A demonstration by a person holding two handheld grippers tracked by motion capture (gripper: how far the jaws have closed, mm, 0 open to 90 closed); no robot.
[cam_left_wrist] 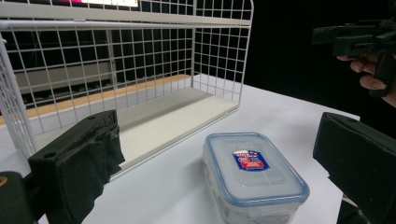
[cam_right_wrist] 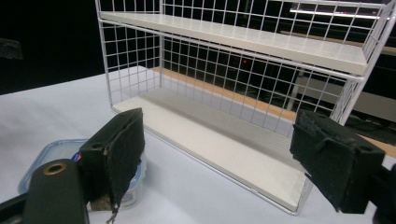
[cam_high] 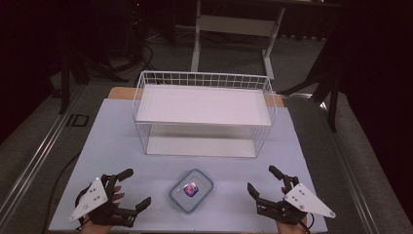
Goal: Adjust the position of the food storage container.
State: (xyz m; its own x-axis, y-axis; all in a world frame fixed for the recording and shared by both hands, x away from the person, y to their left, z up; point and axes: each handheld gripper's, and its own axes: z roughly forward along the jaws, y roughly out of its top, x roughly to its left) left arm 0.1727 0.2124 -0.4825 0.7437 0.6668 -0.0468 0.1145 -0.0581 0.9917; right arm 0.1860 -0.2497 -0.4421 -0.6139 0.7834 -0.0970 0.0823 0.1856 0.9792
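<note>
Seen from above: clear lidded container [cam_high: 192, 190] at lower centre of the white table [cam_high: 112, 141], between left gripper [cam_high: 130, 189] at lower left and right gripper [cam_high: 260, 179] at lower right, both spread wide, holding nothing. Behind, a white wire rack [cam_high: 203, 111] with two shelves. Closer in the left gripper view: blue-rimmed lid with red-and-blue label [cam_left_wrist: 250, 160], unreadable from above. At lower left of the right gripper view: the container partly hidden behind one jaw.

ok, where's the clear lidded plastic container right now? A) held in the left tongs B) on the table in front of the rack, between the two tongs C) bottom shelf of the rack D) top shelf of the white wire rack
B: the clear lidded plastic container sits on the table before the white wire rack, with both open tongs apart from it.
</note>
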